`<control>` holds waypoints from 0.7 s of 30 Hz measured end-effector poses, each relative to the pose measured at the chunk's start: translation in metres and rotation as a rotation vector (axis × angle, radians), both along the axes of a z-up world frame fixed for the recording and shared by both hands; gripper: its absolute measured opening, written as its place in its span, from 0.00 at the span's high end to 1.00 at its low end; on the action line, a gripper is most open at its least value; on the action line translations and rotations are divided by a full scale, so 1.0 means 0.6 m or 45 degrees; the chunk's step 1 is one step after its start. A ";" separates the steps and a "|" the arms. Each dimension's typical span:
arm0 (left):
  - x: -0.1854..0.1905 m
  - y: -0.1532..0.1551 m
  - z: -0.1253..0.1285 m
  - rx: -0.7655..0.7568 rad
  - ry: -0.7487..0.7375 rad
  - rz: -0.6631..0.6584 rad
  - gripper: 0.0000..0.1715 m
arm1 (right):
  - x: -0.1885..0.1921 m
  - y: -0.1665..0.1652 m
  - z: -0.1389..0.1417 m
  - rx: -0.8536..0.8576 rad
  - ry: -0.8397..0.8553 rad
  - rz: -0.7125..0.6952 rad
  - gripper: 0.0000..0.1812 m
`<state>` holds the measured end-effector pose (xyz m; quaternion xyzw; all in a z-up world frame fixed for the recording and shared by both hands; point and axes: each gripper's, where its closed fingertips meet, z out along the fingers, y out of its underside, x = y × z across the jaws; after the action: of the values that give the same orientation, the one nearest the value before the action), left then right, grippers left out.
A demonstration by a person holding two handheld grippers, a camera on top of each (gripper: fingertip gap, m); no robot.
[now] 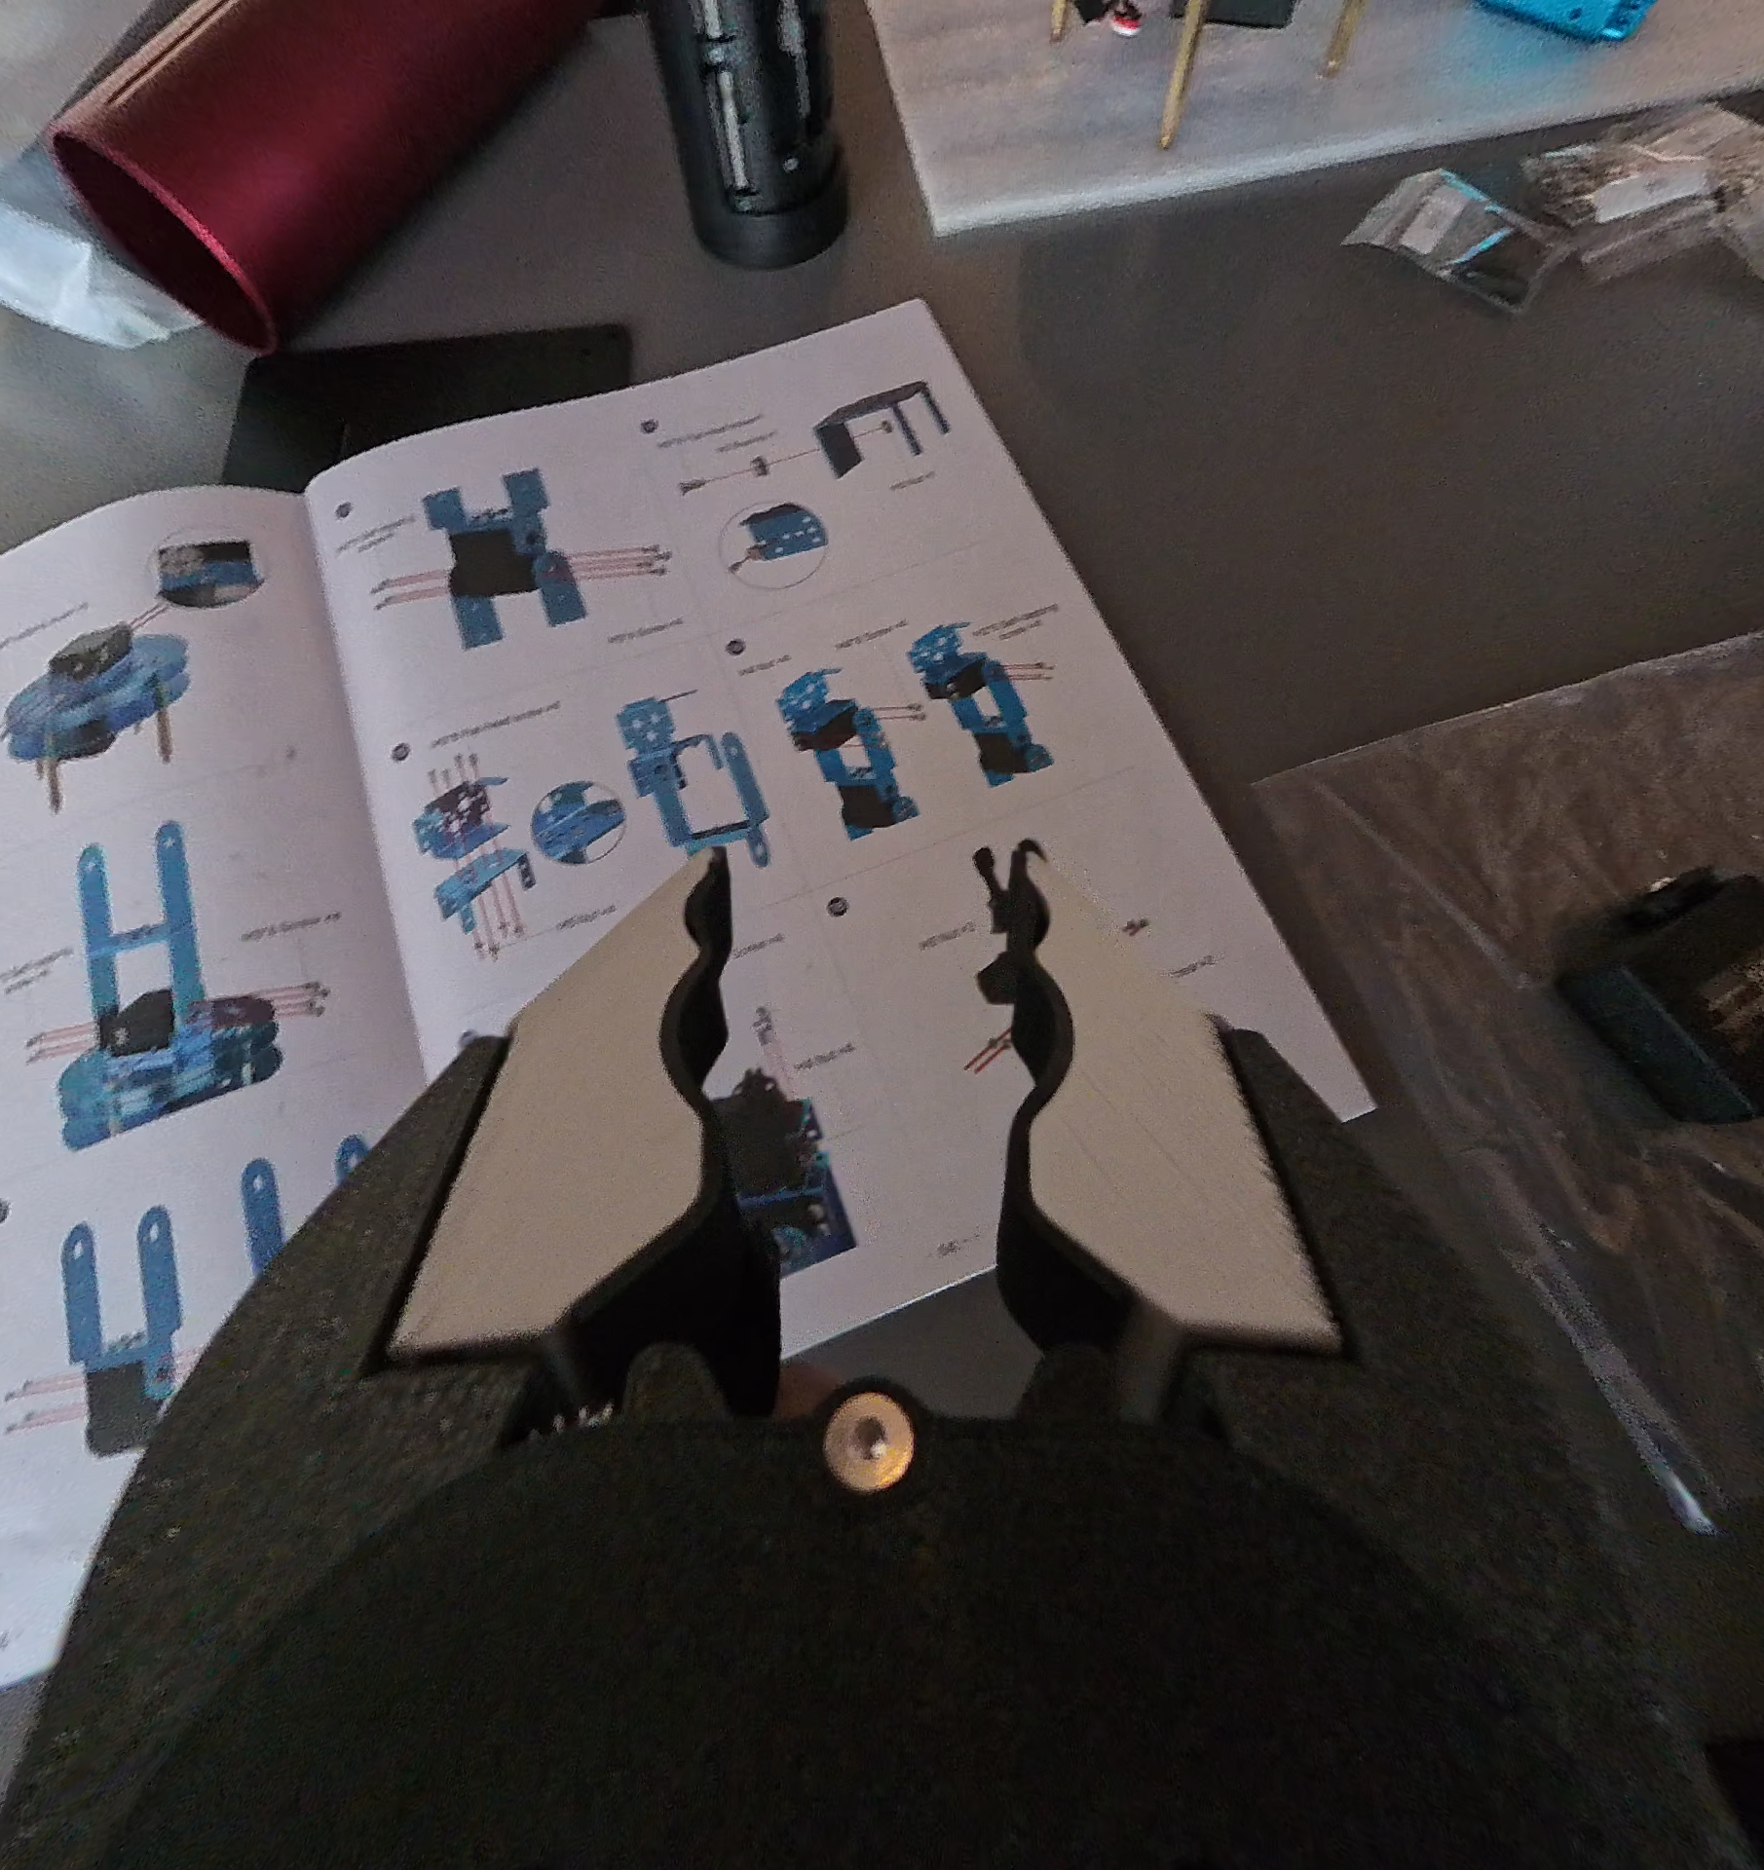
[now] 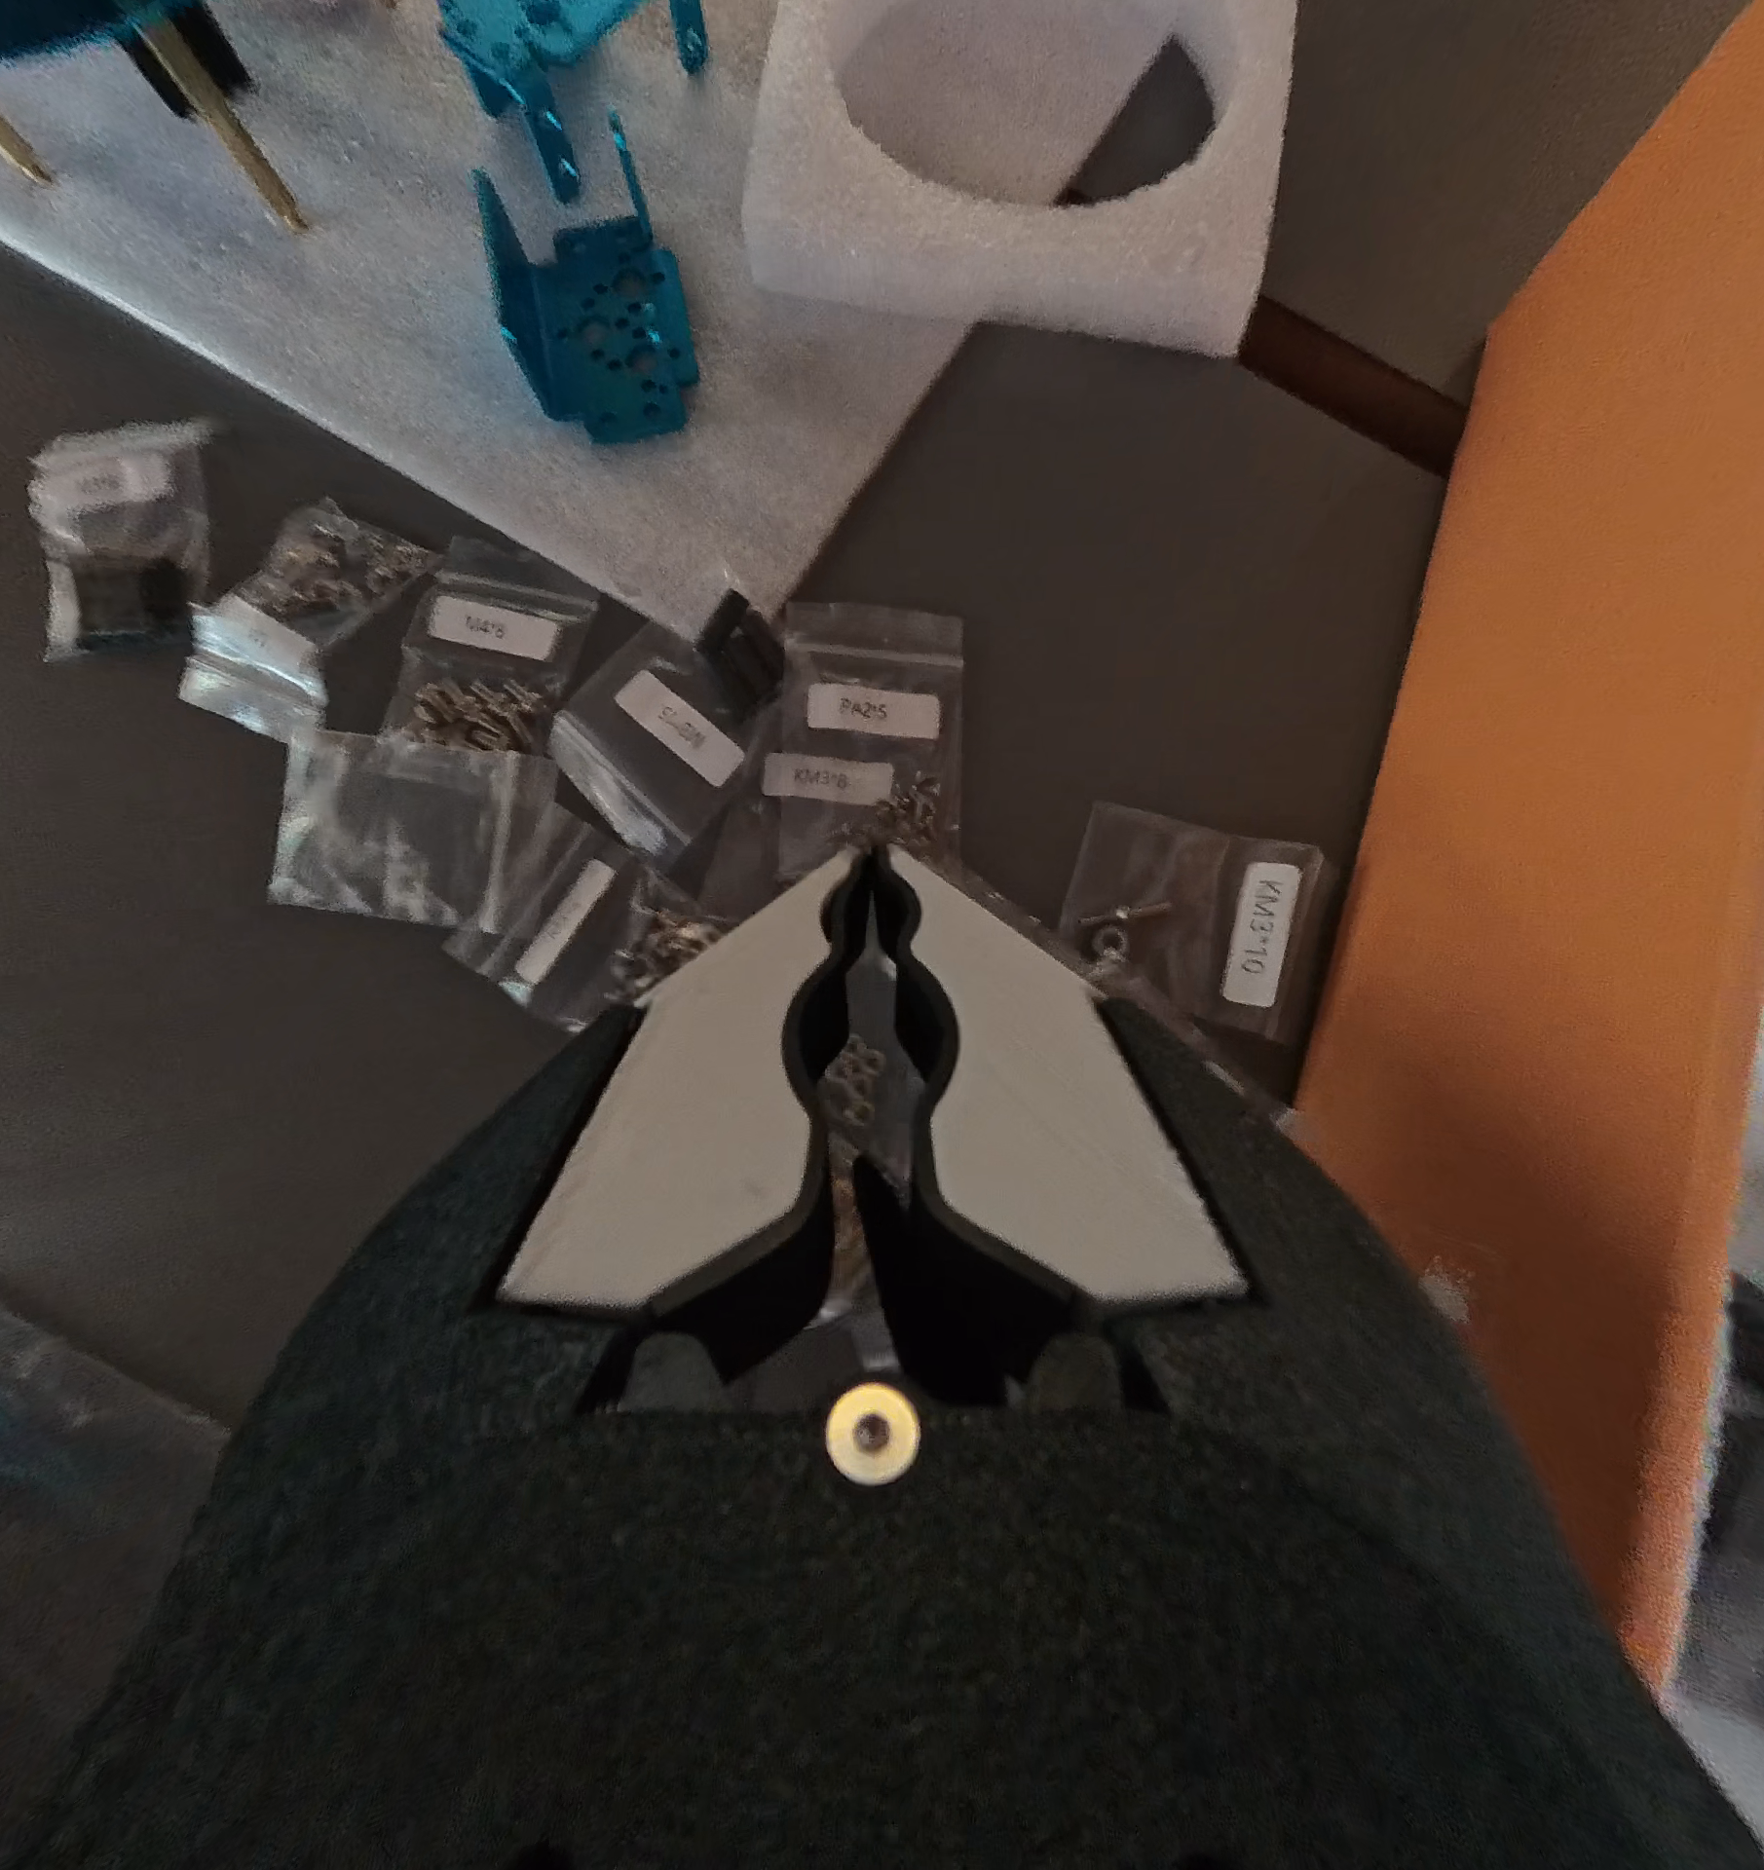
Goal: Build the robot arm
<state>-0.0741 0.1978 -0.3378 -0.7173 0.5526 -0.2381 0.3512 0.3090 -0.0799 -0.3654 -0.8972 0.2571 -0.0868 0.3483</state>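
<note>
My left gripper (image 1: 872, 865) is open and empty, hovering over the lower right page of an open instruction booklet (image 1: 513, 708) with blue part diagrams. A black servo block (image 1: 1707, 1002) lies to its right on a clear plastic sheet (image 1: 1444, 911). My right gripper (image 2: 869, 860) is shut, its tips over a pile of small clear bags of screws and nuts (image 2: 493, 668). One bag shows under the fingers (image 2: 852, 1083); I cannot tell whether the tips pinch it. Another labelled bag (image 2: 1191, 911) lies just right of the tips.
A dark red tube (image 1: 280, 152), a black cylinder (image 1: 756, 132) and a black plate (image 1: 402, 395) lie beyond the booklet. A white foam mat (image 2: 351, 334) carries a blue metal bracket (image 2: 604, 334) and brass standoffs (image 2: 260, 172). A white foam block (image 2: 1009, 152) and an orange box (image 2: 1616, 708) stand to the right. Some 50 cm of space lies between my two pairs of fingers. To the black servo block (image 1: 1707, 1002): left tips about 15 cm, right tips about 35 cm.
</note>
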 end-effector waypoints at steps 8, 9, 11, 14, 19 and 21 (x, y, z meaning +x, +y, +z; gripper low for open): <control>0.007 -0.035 0.008 0.024 -0.016 -0.062 0.69 | 0.031 0.054 -0.029 -0.025 0.051 0.049 0.74; 0.003 -0.036 0.009 0.022 -0.017 -0.055 0.69 | 0.031 0.055 -0.032 -0.028 0.058 0.059 0.76; -0.004 -0.034 0.008 0.009 -0.022 -0.037 0.69 | 0.036 0.054 -0.033 -0.018 0.060 0.057 0.78; -0.009 -0.033 0.004 -0.019 -0.028 -0.024 0.69 | 0.039 0.051 -0.032 0.035 0.105 0.040 0.81; -0.013 -0.025 0.001 0.004 -0.012 -0.023 0.69 | 0.038 0.044 -0.032 0.038 0.073 0.026 0.85; -0.012 -0.023 0.003 0.003 -0.017 -0.027 0.69 | 0.035 0.040 -0.029 0.033 0.049 0.020 0.90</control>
<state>-0.0812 0.1838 -0.3358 -0.7095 0.5581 -0.2457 0.3533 0.3302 -0.0559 -0.3831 -0.8962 0.2580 -0.0634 0.3554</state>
